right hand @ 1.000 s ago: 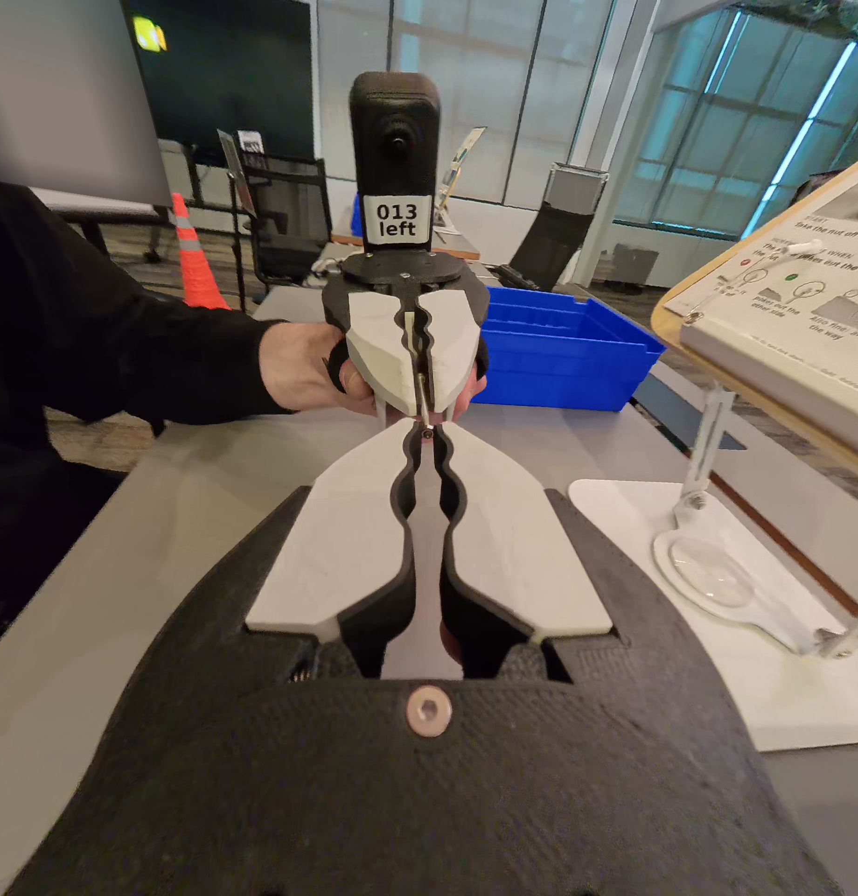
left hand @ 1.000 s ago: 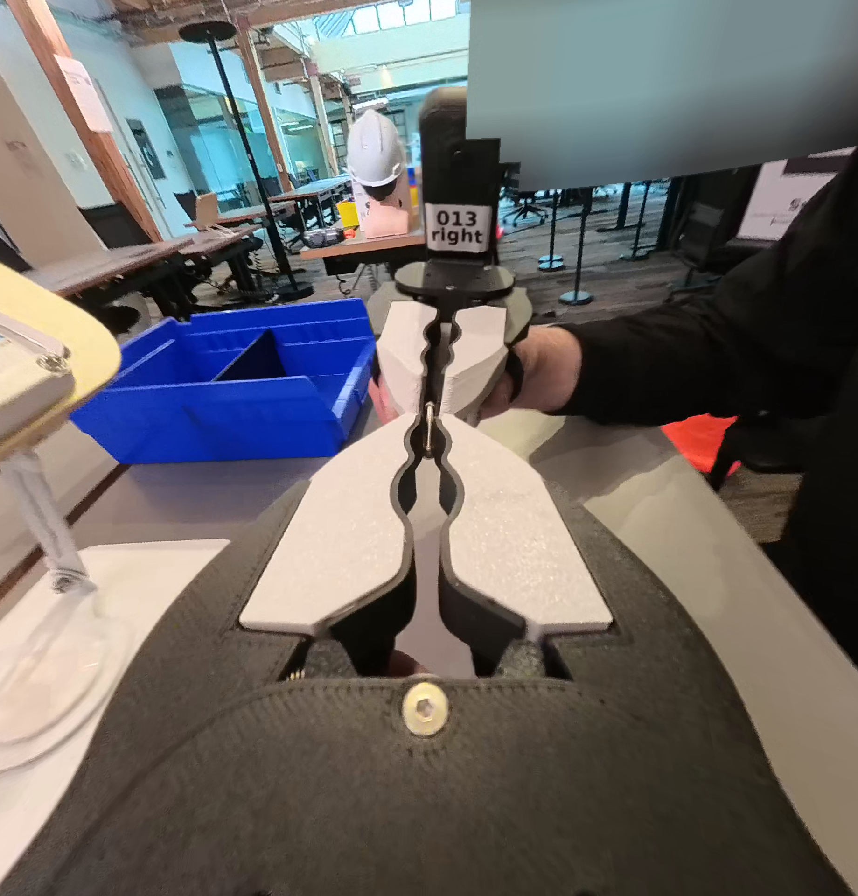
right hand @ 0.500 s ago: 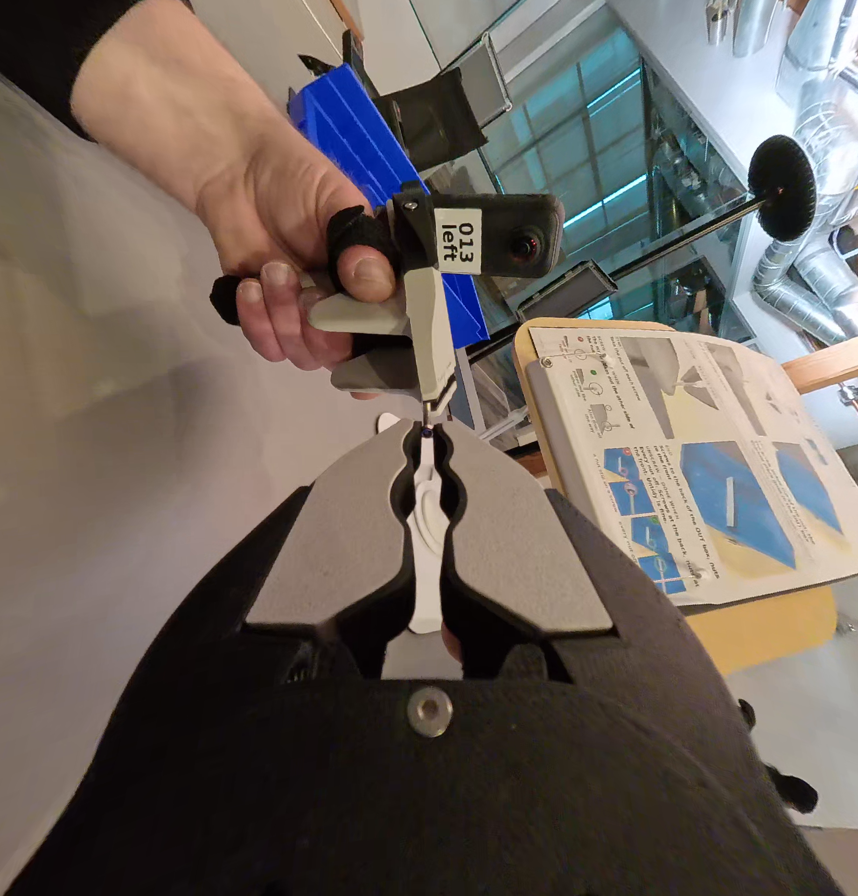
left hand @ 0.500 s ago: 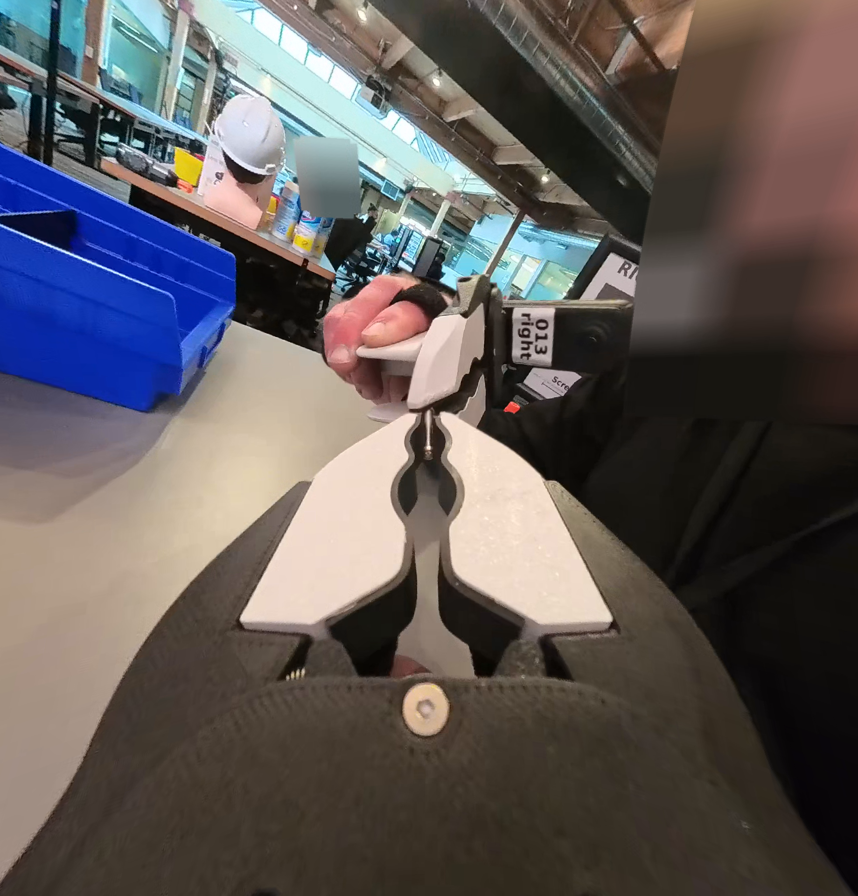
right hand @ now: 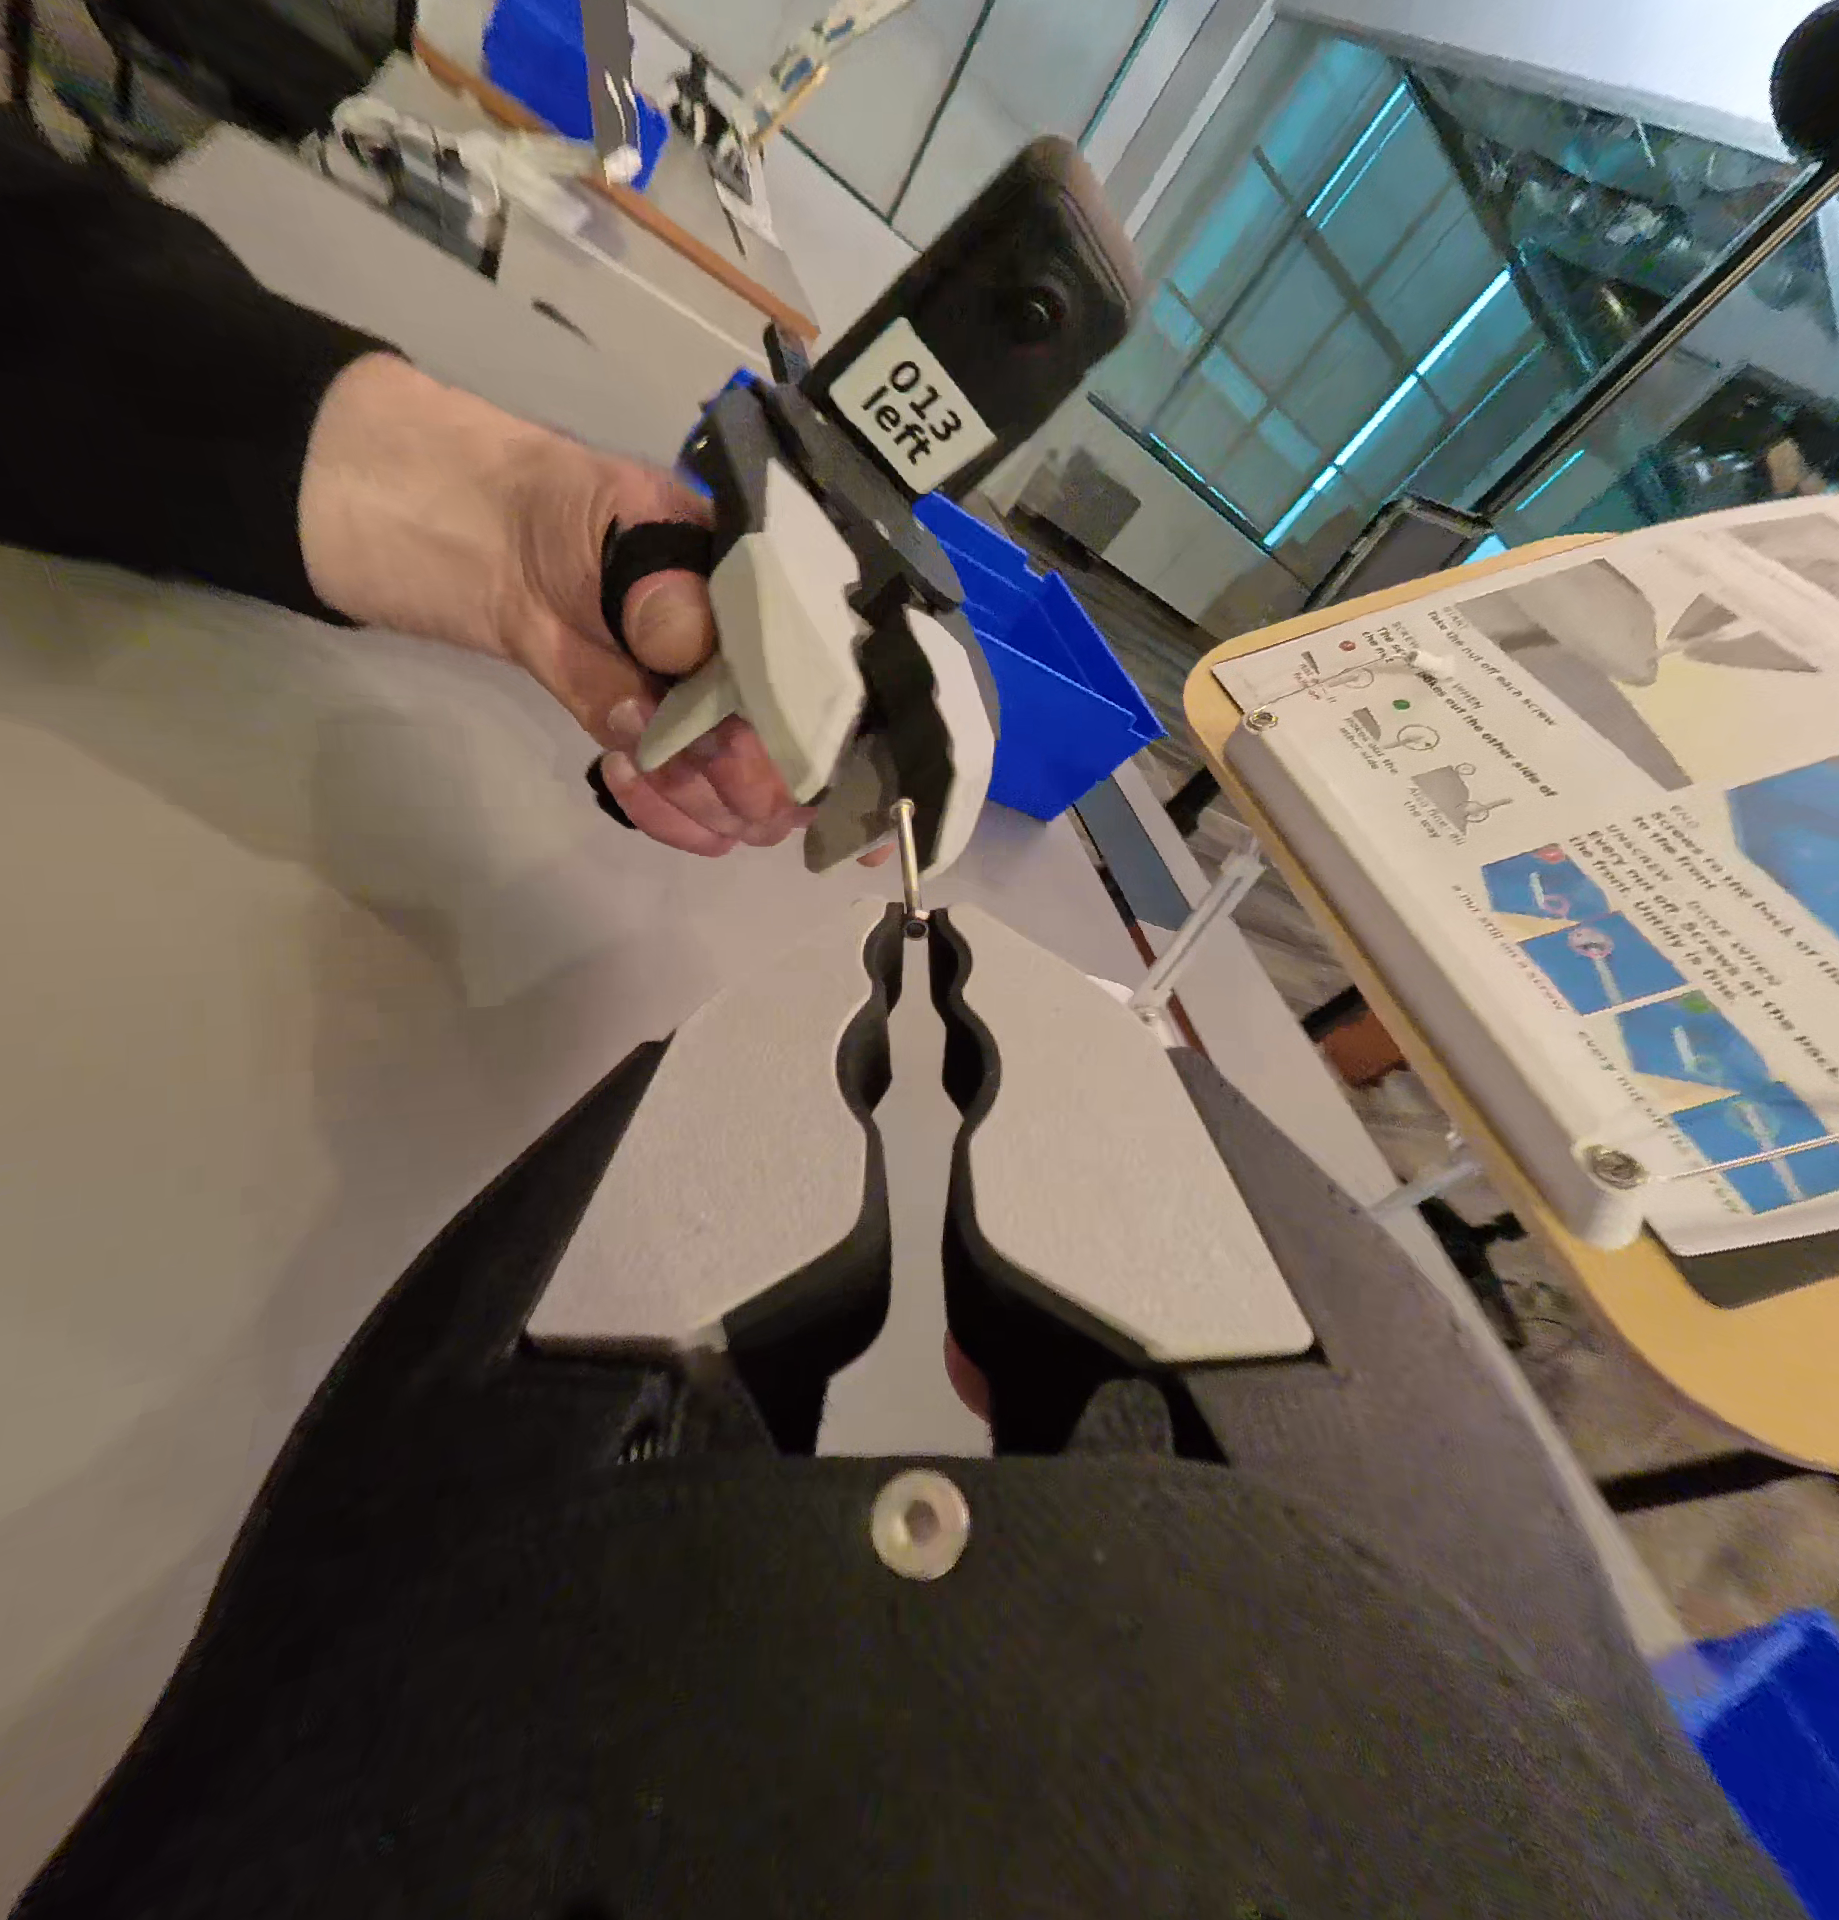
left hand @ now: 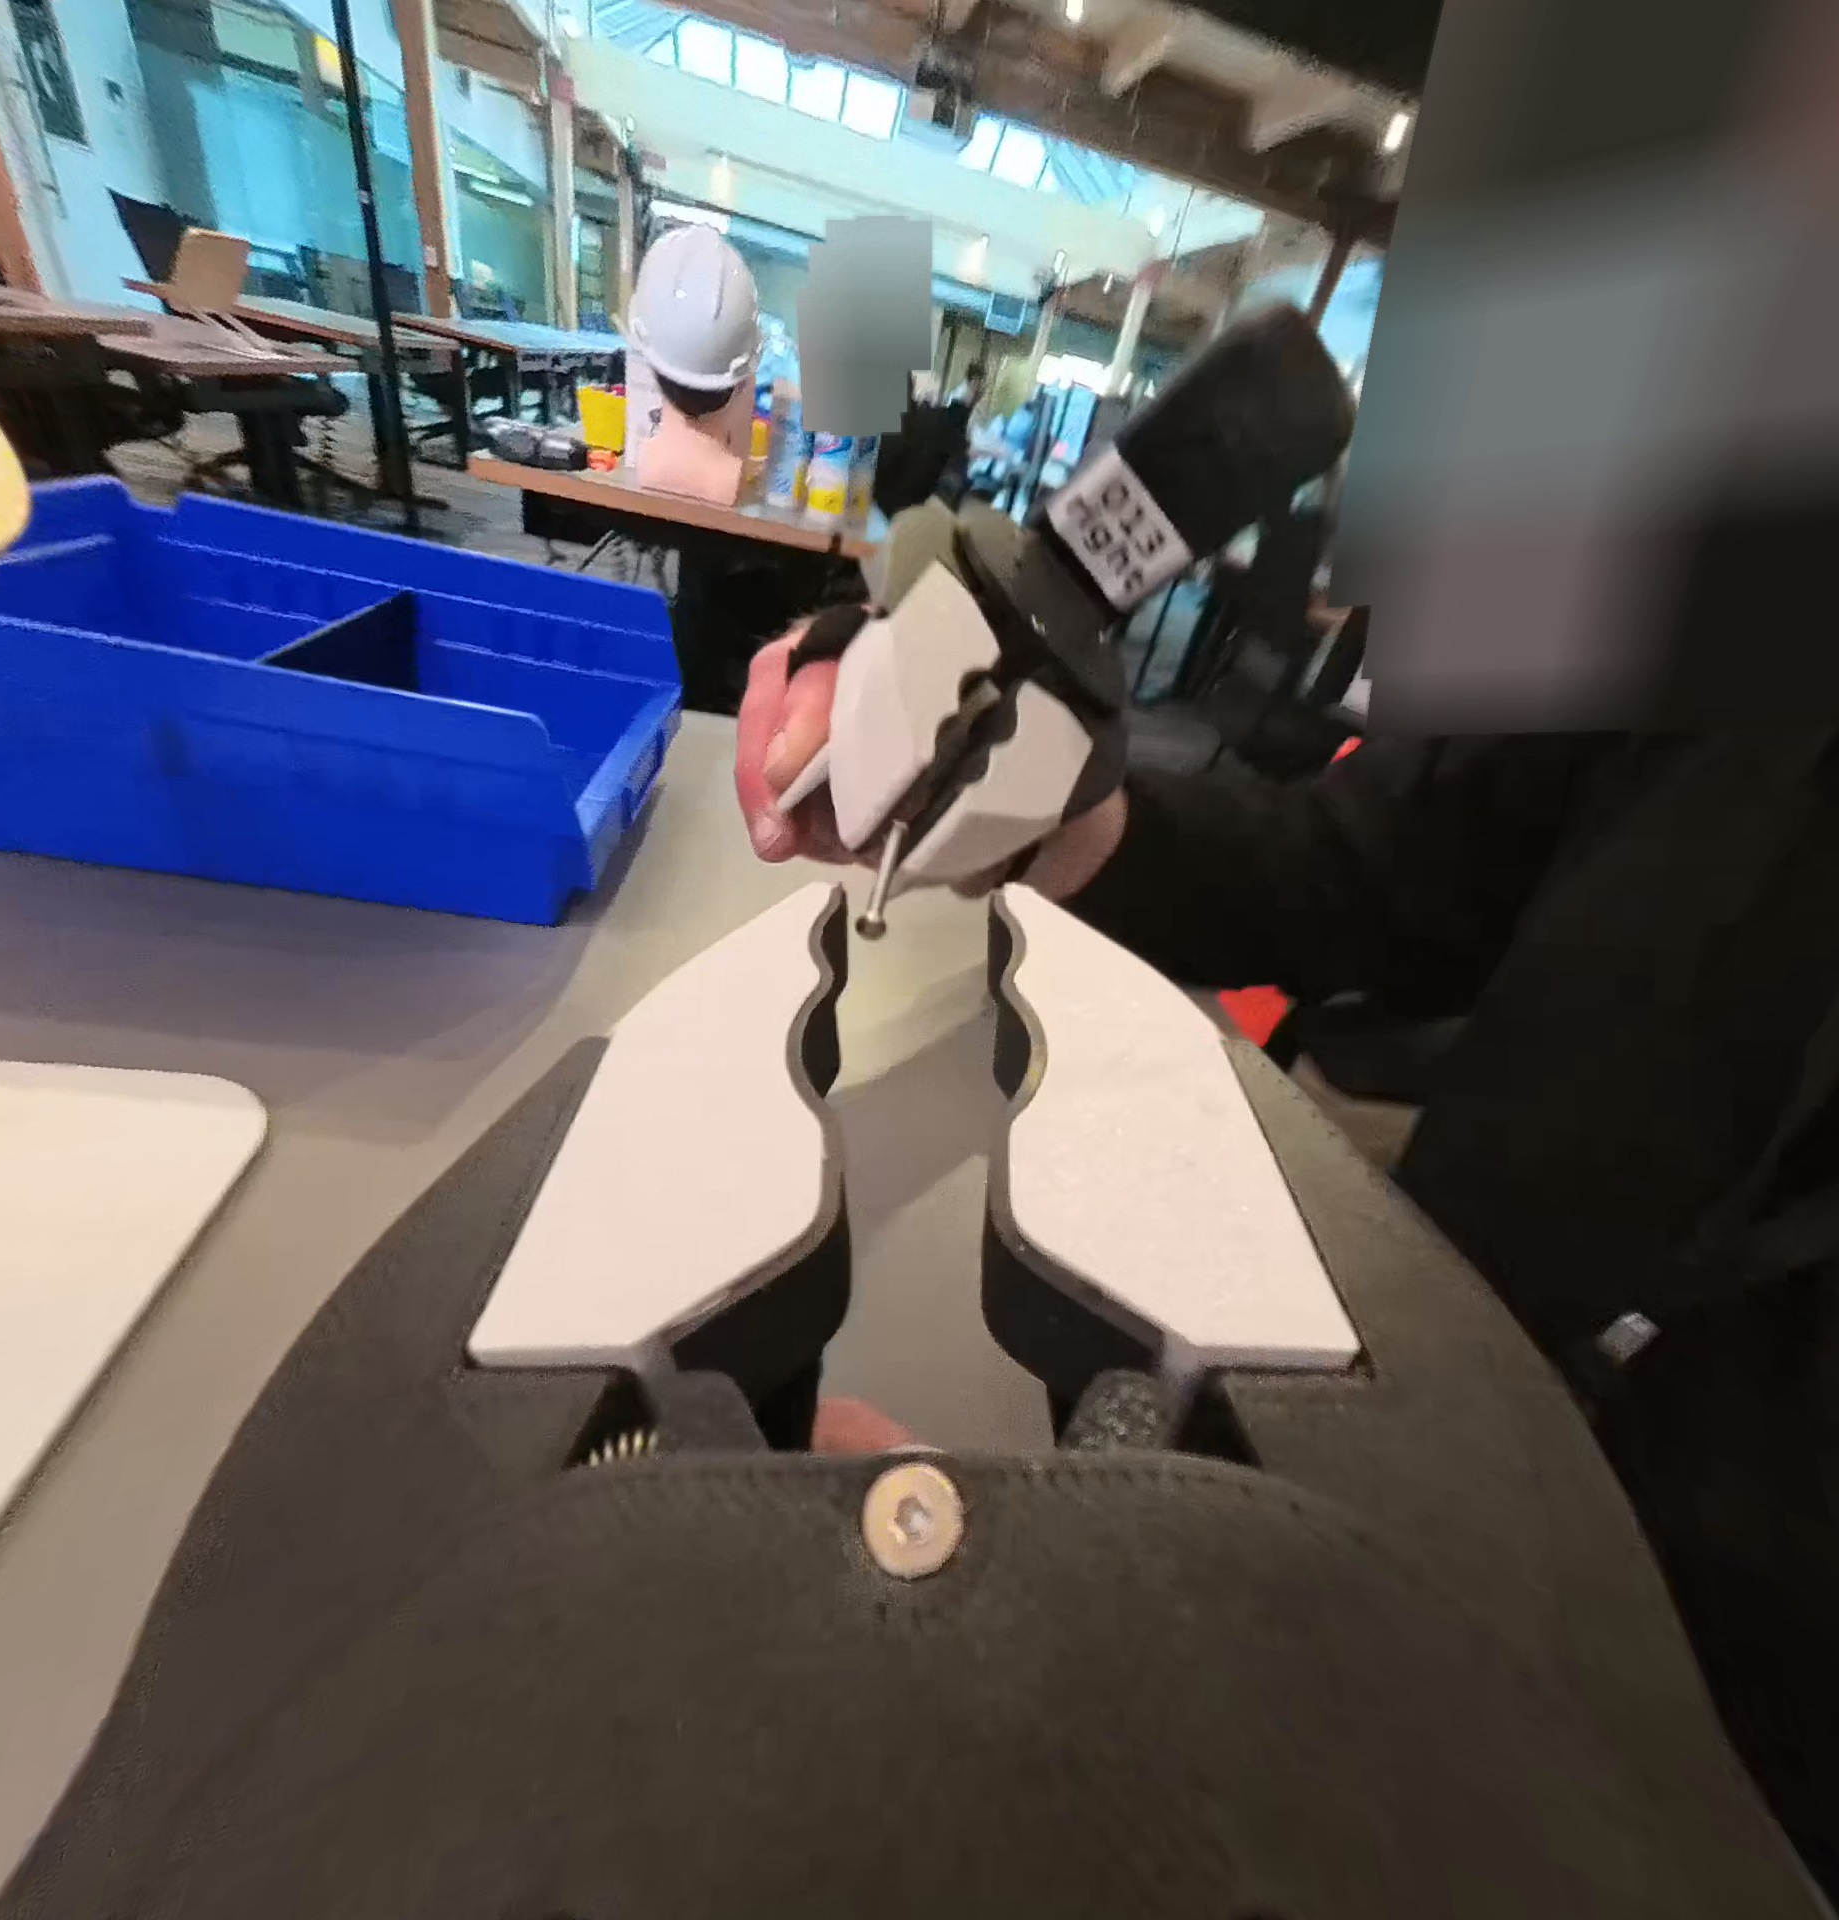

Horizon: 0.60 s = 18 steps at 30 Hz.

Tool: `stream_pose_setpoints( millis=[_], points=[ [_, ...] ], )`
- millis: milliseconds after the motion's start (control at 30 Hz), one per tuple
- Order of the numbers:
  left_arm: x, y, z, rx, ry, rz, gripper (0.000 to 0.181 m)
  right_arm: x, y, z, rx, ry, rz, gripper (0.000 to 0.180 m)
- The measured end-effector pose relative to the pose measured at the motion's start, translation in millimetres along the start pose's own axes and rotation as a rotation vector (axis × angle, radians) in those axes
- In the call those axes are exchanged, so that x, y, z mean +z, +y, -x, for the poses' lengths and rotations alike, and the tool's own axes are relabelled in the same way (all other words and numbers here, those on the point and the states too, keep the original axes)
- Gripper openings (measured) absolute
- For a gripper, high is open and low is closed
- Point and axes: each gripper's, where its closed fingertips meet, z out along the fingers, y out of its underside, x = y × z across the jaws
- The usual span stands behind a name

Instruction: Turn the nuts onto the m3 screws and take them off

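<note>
A small silver m3 screw (left hand: 880,878) sticks out of the shut tips of my right gripper (left hand: 899,840), its round head pointing at me. My left gripper (left hand: 917,906) is open and empty, and the screw head hangs just beyond its tips, near the left finger, touching nothing. In the right wrist view my right gripper (right hand: 917,916) is shut on the near end of the screw (right hand: 909,857). A small dark piece shows at the pinch, and I cannot tell if it is a nut. The left gripper (right hand: 889,847) stands open around the screw's far end.
A blue divided bin (left hand: 271,727) stands on the grey table (left hand: 271,977) at the left, and it also shows in the right wrist view (right hand: 1040,675). A white mat (left hand: 73,1195) lies near left. An instruction board (right hand: 1517,883) on a stand is at the right. Black sleeves are close.
My left gripper has opened and let go of the screw. My right gripper stays shut on it. Both grippers have rolled back from their turned pose.
</note>
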Motion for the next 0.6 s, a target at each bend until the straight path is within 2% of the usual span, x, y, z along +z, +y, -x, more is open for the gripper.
stream_pose_setpoints(
  millis=[33, 133, 333, 600],
  points=[
    [1.2, 2.0, -1.1, 0.06, -0.024, 0.03, 0.025, -1.0, -0.3, -0.2, 0.048, -0.023, -0.016, 0.005],
    [3.6, -0.3, 0.6, 0.242, -0.133, 0.057, 0.021, -2.7, -0.5, -0.1, 0.161, -0.079, -0.059, 0.005],
    [5.7, 0.6, 2.3, 0.423, -0.235, 0.102, 0.016, -5.2, -1.7, 0.8, 0.335, -0.169, -0.133, 0.005],
    [4.5, -4.4, 3.5, 0.46, -0.269, 0.076, 0.004, -7.0, -6.5, 3.3, 0.415, -0.226, -0.179, 0.005]
  ],
)
